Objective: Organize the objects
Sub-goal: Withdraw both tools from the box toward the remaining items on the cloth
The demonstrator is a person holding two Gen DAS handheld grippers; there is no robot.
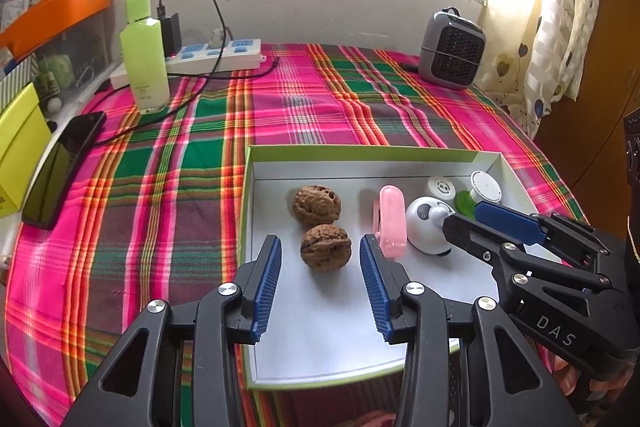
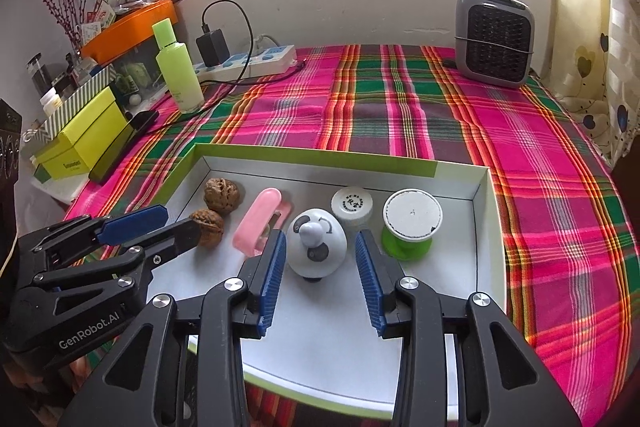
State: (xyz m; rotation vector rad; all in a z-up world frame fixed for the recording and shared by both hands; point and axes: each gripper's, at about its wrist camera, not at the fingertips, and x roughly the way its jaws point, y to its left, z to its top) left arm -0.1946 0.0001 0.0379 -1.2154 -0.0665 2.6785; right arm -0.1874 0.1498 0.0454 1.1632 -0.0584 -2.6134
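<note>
A white box lid with a green rim [image 1: 256, 163] [image 2: 320, 153] lies on the plaid cloth. Inside lie two walnuts [image 1: 326, 246] [image 1: 317, 205] [image 2: 207, 221] [image 2: 221, 195], a pink stapler [image 1: 391, 221] [image 2: 258, 221], a white panda-faced dome [image 1: 426, 227] [image 2: 317, 247], a small white jar [image 1: 440, 185] [image 2: 352, 205] and a green spool with a white top [image 1: 478, 193] [image 2: 408, 225]. My left gripper [image 1: 320, 259] is open, its fingers on either side of the near walnut. My right gripper [image 2: 320, 255] is open, its fingers on either side of the panda dome.
A green bottle [image 1: 144, 47] [image 2: 178, 67], a power strip with charger [image 1: 216, 53] [image 2: 244, 61] and a black phone [image 1: 60, 167] lie at the left. A grey heater [image 1: 452, 49] [image 2: 496, 35] stands at the back right. Yellow-green boxes [image 2: 84, 135] sit at the left edge.
</note>
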